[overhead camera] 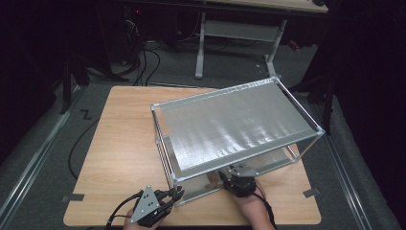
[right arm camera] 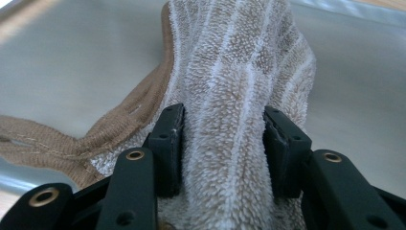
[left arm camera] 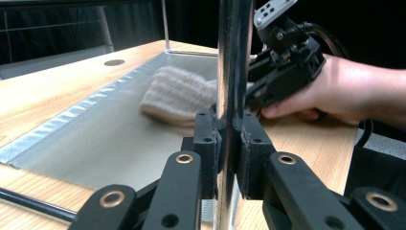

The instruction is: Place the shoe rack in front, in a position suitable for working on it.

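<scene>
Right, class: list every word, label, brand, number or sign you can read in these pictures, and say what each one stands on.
None: no readable text in any view.
The rack, its post, the towel and the table bear no lettering.
The left gripper, clamped on the post, and the right gripper, clamped on the towel, carry no readable marks.

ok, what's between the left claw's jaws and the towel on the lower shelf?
Left gripper view: the rack's chrome post, clamped in the left claw; beyond it, bare lower shelf up to the towel.
</scene>
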`<state>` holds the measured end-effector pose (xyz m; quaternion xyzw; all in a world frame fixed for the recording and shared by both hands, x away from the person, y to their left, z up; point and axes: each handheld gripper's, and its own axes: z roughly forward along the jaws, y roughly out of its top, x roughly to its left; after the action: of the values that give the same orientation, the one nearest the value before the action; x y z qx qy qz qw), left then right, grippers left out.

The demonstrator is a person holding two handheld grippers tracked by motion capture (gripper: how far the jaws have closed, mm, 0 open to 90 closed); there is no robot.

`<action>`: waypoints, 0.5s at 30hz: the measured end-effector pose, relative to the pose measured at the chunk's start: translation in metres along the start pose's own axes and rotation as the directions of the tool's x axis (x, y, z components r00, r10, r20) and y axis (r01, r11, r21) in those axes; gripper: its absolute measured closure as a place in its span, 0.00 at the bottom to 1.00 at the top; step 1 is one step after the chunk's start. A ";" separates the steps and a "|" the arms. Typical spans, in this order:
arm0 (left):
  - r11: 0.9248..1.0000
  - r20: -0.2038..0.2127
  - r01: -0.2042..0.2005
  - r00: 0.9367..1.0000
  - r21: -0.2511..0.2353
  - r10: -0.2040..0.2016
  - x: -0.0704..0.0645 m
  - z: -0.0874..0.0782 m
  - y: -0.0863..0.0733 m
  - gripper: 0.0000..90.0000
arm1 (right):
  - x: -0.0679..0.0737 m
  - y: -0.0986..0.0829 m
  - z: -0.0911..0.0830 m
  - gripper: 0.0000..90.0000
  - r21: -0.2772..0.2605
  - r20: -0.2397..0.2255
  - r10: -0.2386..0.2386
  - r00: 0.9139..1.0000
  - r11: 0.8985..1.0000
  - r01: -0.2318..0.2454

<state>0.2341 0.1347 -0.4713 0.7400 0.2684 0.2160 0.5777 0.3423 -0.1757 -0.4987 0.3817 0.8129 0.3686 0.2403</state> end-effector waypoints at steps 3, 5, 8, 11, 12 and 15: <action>1.000 0.002 -0.003 1.000 0.000 0.003 0.000 -0.001 0.000 0.89 | -0.024 -0.007 -0.006 0.60 0.002 0.059 0.043 0.997 0.999 -0.044; 1.000 0.002 -0.001 1.000 -0.002 0.001 0.000 -0.003 -0.001 0.89 | -0.033 -0.010 -0.009 0.60 0.003 0.084 0.068 0.994 0.998 -0.068; 1.000 0.001 0.000 1.000 0.000 0.000 0.000 -0.004 -0.001 0.89 | -0.043 -0.014 -0.013 0.60 0.004 0.102 0.079 0.992 0.997 -0.080; 1.000 -0.002 0.001 1.000 0.001 -0.001 0.000 -0.007 -0.001 0.89 | -0.055 -0.019 -0.018 0.59 0.004 0.136 0.086 0.987 0.996 -0.087; 1.000 -0.003 0.001 1.000 0.002 -0.001 0.000 -0.007 -0.001 0.89 | -0.060 -0.022 -0.020 0.59 0.005 0.153 0.094 0.984 0.995 -0.096; 1.000 -0.004 0.001 1.000 0.003 -0.001 0.000 -0.008 -0.001 0.89 | -0.076 -0.028 -0.025 0.59 0.001 0.200 0.105 0.974 0.994 -0.107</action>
<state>0.2292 0.1406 -0.4708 0.7403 0.2699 0.2168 0.5763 0.3580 -0.2590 -0.4970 0.4610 0.7652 0.3360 0.2985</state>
